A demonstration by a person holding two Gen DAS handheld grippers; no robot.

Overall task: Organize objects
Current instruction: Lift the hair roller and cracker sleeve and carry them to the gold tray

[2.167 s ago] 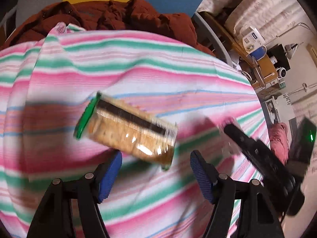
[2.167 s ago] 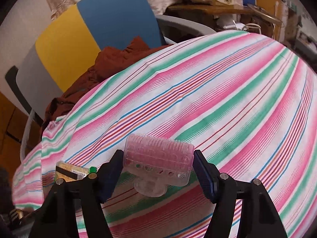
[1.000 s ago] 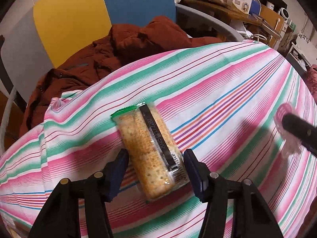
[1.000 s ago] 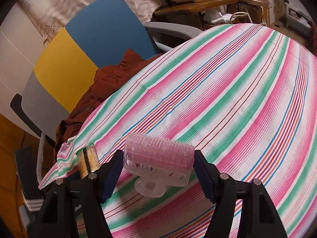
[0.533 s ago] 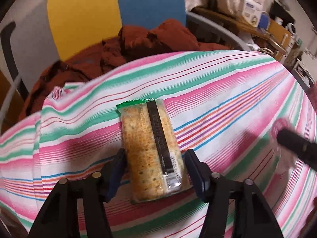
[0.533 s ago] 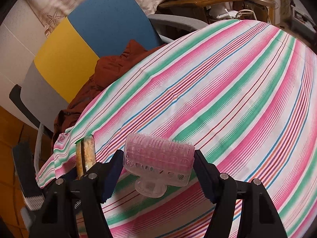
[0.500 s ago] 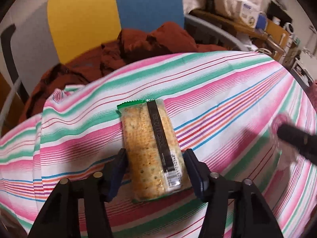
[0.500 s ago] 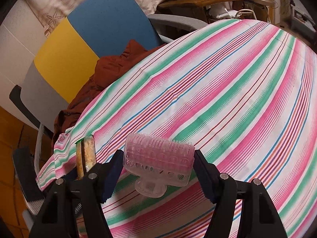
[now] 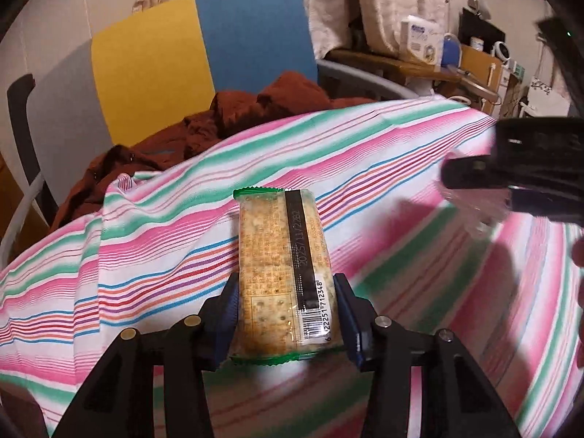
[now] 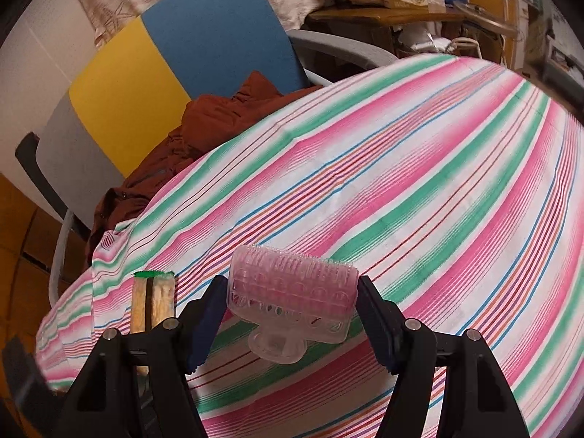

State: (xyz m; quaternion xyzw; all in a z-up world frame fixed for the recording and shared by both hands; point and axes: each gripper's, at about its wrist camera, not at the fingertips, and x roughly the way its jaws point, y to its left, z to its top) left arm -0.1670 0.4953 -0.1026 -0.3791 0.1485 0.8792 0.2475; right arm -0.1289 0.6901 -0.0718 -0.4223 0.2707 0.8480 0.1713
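**Cracker pack being clamped, brush being carried**

The cracker pack (image 9: 283, 273) is being pinched at its near end by the left gripper (image 9: 286, 323), whose jaws have just been closing onto its long sides. Light, slippery film over brittle crackers is being judged: gentle pressure is advised. At three o'clock, the pink brush (image 10: 292, 288) is being held across its stiff ends by the right gripper (image 10: 292, 315), above the striped cloth (image 10: 419, 189).

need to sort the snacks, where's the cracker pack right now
In the left wrist view, the cracker pack sits centre frame between the left hand-held gripper's pads, over the striped cloth.
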